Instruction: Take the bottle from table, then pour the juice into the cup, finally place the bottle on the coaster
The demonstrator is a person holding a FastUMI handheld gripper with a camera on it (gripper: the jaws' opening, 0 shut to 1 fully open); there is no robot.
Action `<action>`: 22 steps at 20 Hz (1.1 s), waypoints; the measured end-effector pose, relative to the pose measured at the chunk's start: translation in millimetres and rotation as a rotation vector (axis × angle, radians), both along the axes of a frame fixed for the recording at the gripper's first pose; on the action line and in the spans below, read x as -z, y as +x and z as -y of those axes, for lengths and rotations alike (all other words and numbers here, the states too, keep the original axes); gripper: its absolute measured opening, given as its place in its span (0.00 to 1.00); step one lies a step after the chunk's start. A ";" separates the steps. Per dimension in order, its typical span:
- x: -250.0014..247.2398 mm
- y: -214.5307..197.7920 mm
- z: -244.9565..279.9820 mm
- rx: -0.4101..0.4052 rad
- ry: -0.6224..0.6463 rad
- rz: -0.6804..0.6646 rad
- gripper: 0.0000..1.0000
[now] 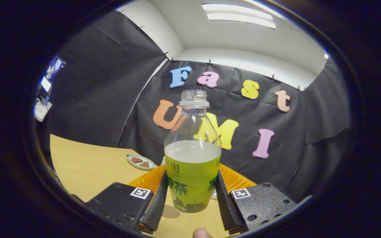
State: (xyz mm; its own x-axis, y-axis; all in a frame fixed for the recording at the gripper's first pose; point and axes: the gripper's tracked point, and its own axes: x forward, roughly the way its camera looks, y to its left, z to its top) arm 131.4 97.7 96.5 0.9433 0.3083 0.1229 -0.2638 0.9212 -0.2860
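Note:
A clear bottle point(192, 158) with no cap, a green label and pale juice up to its shoulder stands upright between my fingers. My gripper point(191, 180) is shut on the bottle, with one finger pressed on each side of the labelled body. The base of the bottle seems to hang slightly above the wooden table point(88, 165). A flat brownish disc point(170, 211), which looks like the coaster, lies on the table by the left finger. A sliver of something clear point(213, 195) shows between the bottle and the right finger; I cannot tell what it is.
An orange ridged tray point(235, 180) sits just behind the bottle. Further back to the left, a small pale plate point(141, 162) holds two brown pieces. A person's fingertip point(201, 233) shows below the fingers. Black cloth walls close the table's far side.

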 end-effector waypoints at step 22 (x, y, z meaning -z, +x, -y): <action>125.5 132.5 -27.8 -0.028 0.180 -0.315 0.75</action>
